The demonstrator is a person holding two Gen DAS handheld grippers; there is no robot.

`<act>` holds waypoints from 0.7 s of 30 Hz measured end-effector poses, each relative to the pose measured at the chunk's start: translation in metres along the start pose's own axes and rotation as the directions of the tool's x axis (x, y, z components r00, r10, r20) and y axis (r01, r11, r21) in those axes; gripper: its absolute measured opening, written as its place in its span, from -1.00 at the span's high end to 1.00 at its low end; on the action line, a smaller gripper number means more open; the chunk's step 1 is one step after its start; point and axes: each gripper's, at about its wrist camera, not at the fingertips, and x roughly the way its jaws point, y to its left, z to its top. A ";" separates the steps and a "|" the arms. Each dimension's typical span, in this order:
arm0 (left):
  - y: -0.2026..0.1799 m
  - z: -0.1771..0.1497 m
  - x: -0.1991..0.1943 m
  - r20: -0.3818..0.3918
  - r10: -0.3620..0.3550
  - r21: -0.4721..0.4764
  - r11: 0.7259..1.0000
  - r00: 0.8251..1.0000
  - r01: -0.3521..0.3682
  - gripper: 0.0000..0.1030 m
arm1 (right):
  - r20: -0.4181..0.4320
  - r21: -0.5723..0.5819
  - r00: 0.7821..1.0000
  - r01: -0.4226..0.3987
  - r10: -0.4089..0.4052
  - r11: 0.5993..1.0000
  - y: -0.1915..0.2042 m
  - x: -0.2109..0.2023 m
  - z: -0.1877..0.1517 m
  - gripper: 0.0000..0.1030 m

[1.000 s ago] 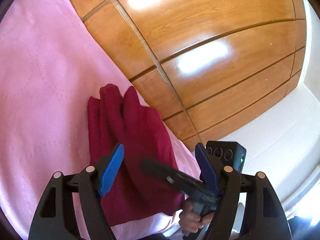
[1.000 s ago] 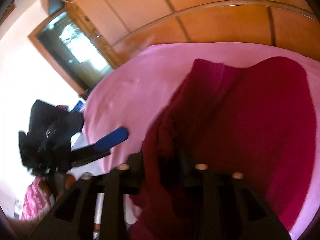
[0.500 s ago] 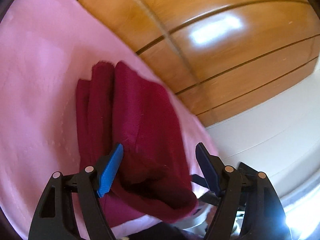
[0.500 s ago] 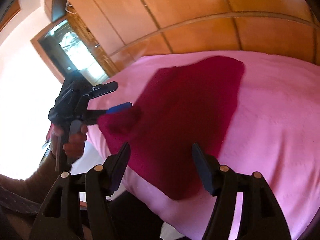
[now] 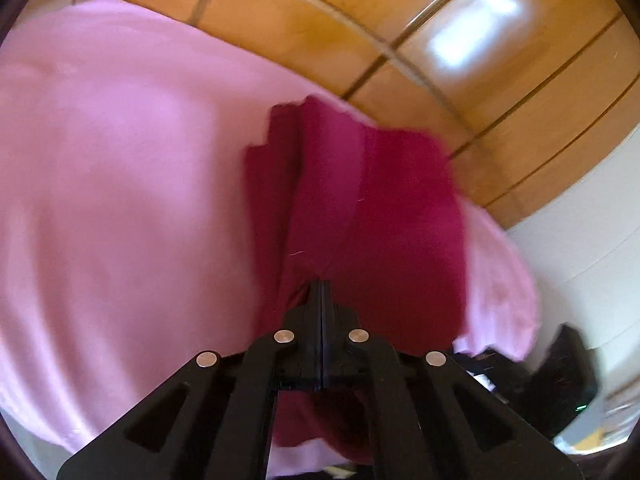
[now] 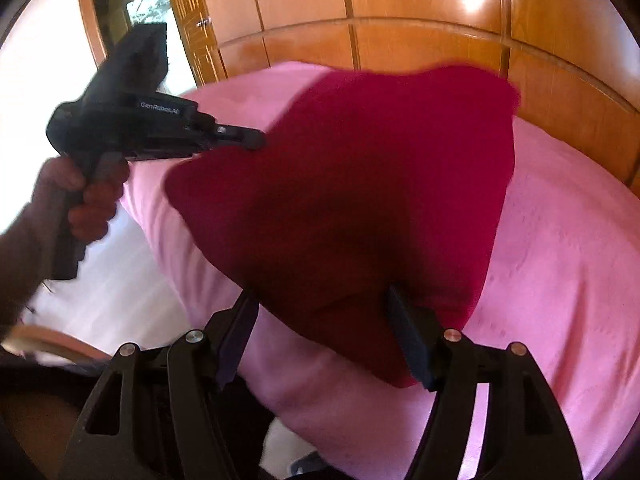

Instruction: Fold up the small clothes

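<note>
Right wrist view: "GenRobot.AI" left gripper (image 6: 256, 141), jaws clamped on crimson garment (image 6: 352, 200); right gripper (image 6: 320, 340) jaws spread

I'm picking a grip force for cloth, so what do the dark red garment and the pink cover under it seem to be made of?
The dark red garment looks like a soft, matte knit or fleece: it drapes in limp folds with no sheen, though blur hides the weave. The pink cover looks like a plush, slightly fuzzy fabric with a faint embossed pattern and a soft, rounded edge. Both seem thin and compliant.

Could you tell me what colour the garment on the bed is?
Dark red garment, clearest in the right wrist view.
</note>
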 end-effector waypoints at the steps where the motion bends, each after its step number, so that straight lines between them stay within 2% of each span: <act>1: 0.000 -0.003 0.001 0.021 0.016 0.005 1.000 1.000 -0.016 1.00 | 0.011 -0.014 1.000 0.006 -0.006 1.000 0.001 0.001 -0.002 -0.29; 3: -0.006 -0.003 -0.003 0.051 0.031 0.007 0.999 0.998 -0.031 1.00 | 0.005 -0.019 1.000 0.018 -0.018 1.000 0.004 0.000 0.003 -0.34; 6: -0.018 0.005 -0.011 0.081 0.042 -0.011 0.999 0.996 -0.041 0.98 | -0.001 -0.003 0.999 -0.033 0.033 0.999 0.003 -0.009 0.005 -0.52; 7: -0.021 0.005 -0.014 0.085 0.037 -0.010 0.999 0.996 -0.037 0.65 | -0.004 0.012 0.998 -0.061 0.061 0.998 -0.001 -0.015 0.007 -0.56; 8: -0.027 0.007 -0.017 0.094 0.021 -0.012 1.000 0.995 -0.020 -0.13 | 0.000 0.033 0.996 -0.093 0.093 0.995 -0.005 -0.020 0.009 -0.57; 9: -0.030 0.008 -0.022 0.117 0.011 -0.020 1.000 0.993 -0.009 -0.50 | 0.010 0.059 0.992 -0.124 0.124 0.990 -0.010 -0.026 0.012 -0.58; 10: -0.034 0.008 -0.025 0.141 -0.003 -0.016 1.000 0.990 0.005 -0.67 | 0.032 0.090 0.988 -0.155 0.153 0.984 -0.018 -0.034 0.016 -0.61; 12: -0.040 0.012 -0.022 0.148 -0.008 0.012 1.000 0.989 0.006 -0.66 | 0.087 0.145 0.981 -0.183 0.172 0.972 -0.034 -0.047 0.024 -0.69; 14: -0.041 0.017 -0.011 0.138 0.045 0.025 0.999 0.989 -0.049 -0.67 | 0.153 0.239 0.972 -0.214 0.181 0.947 -0.062 -0.056 0.034 -0.76; 18: -0.031 0.016 0.012 0.080 0.076 0.035 0.996 0.994 -0.079 -0.63 | 0.195 0.375 0.975 -0.173 0.105 0.911 -0.106 -0.047 0.048 -0.78; 20: -0.025 0.013 0.018 0.055 0.090 0.038 0.995 0.994 -0.092 -0.28 | 0.204 0.447 0.973 -0.194 0.112 0.873 -0.127 -0.034 0.056 -0.79; 21: -0.018 0.011 0.023 0.032 0.073 0.034 0.997 0.997 -0.074 -0.22 | 0.200 0.476 0.973 -0.203 0.119 0.856 -0.136 -0.026 0.060 -0.80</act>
